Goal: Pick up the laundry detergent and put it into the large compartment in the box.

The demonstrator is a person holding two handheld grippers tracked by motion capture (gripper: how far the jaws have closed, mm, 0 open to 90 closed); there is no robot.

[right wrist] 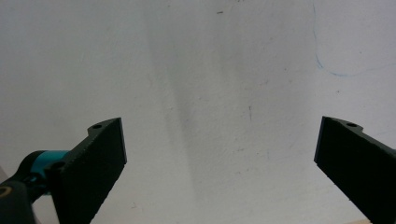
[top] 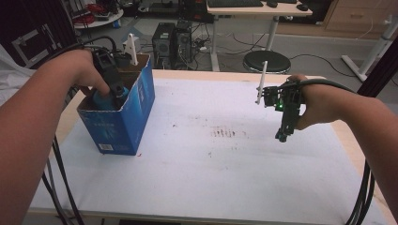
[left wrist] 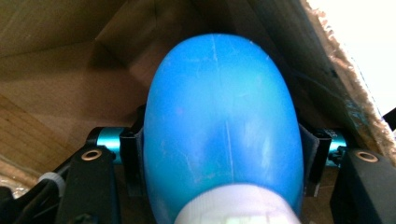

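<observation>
My left gripper [top: 109, 86] reaches down into an open blue cardboard box [top: 123, 123] at the table's left. Its pads [left wrist: 134, 158] sit against both sides of a rounded blue bottle [left wrist: 219, 126] with a white neck, which lies inside the box's brown walls [left wrist: 56, 70]. From above, the bottle [top: 104, 100] shows as a blue patch under the hand. My right gripper [top: 283, 133] hangs over the right side of the table and points down. In its own view the right gripper [right wrist: 219, 154] is open, with bare white surface between the jaws.
A white sheet [top: 211, 164] covers the wooden table. Beyond the far edge stand computer towers [top: 171, 40], a black round stool [top: 267, 60] and a desk [top: 258, 9]. Black cables [top: 58, 183] trail off both front corners.
</observation>
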